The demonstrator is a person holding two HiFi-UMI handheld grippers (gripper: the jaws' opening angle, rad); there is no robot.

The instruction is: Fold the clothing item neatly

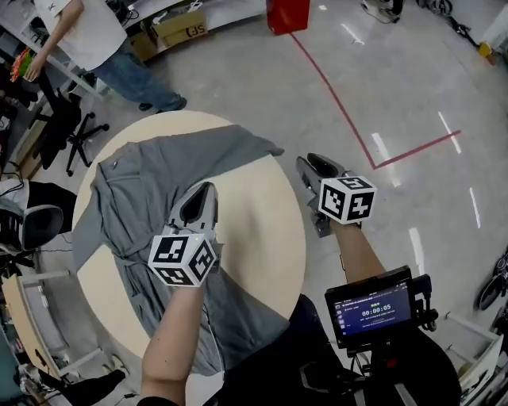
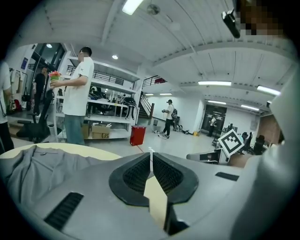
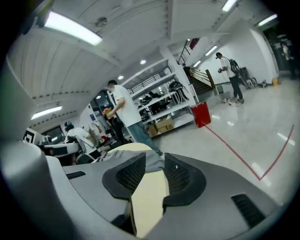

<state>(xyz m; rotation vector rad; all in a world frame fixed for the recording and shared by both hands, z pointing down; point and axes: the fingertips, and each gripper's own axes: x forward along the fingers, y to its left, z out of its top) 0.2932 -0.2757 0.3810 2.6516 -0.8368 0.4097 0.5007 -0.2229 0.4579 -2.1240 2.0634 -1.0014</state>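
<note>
A grey garment (image 1: 159, 182) lies spread over the round beige table (image 1: 262, 230), with one sleeve reaching toward the far right and its lower part hanging off the near edge. My left gripper (image 1: 204, 189) hovers over the garment's middle. It is shut, and the left gripper view shows nothing between the pads of the left gripper (image 2: 151, 152). My right gripper (image 1: 313, 161) is off the table's right edge, above the floor. It is open with nothing between its fingers, and the right gripper (image 3: 154, 155) points toward the garment (image 3: 113, 155) and the table (image 3: 147, 197).
A person (image 1: 87, 40) in a white shirt and jeans stands beyond the table's far left. A black office chair (image 1: 71, 131) is beside the table's left edge. A red box (image 1: 287, 14) and a red tape line (image 1: 333, 95) are on the floor. A small screen (image 1: 373, 305) sits near my right forearm.
</note>
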